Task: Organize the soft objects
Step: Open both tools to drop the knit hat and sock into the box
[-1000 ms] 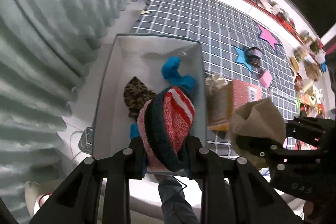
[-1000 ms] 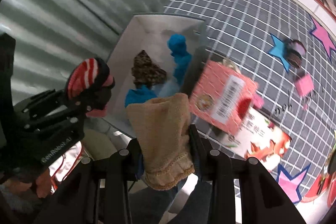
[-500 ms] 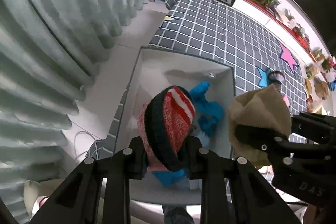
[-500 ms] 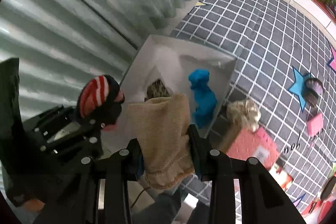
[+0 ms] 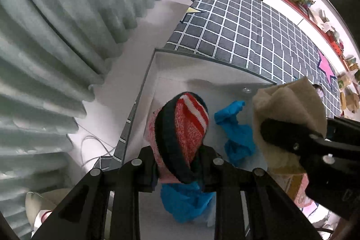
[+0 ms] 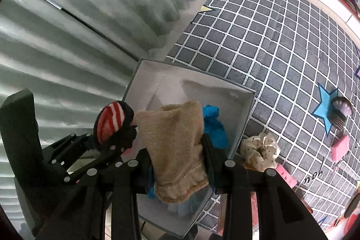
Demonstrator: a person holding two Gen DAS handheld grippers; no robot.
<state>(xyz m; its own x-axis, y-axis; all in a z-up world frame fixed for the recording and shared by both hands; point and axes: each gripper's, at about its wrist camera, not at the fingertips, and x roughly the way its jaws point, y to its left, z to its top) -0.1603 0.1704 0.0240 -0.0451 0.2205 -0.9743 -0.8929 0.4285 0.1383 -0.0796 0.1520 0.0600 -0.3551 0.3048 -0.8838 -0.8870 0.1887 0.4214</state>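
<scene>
The grey checked quilted mat (image 6: 281, 42) fills everything from twelve to three o'clock. At its edge sits the white rectangular storage box (image 6: 244, 114), blue cloth pieces (image 5: 238, 138) lying inside. Above the box, the left gripper (image 5: 177, 163) clamps the red, white and navy striped knit hat (image 5: 182, 129). At its three o'clock, the right gripper (image 6: 177, 161) pinches the beige fleecy cloth (image 6: 175, 138).

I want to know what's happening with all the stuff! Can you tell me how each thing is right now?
Left gripper: shut on the striped sock, above the box.
Right gripper: shut on the tan sock, above the box.
White box: open, no lid on it.
Blue cloth: crumpled, lying inside the box.
Dotted scrunchie: outside the box, beside its wall.
</scene>
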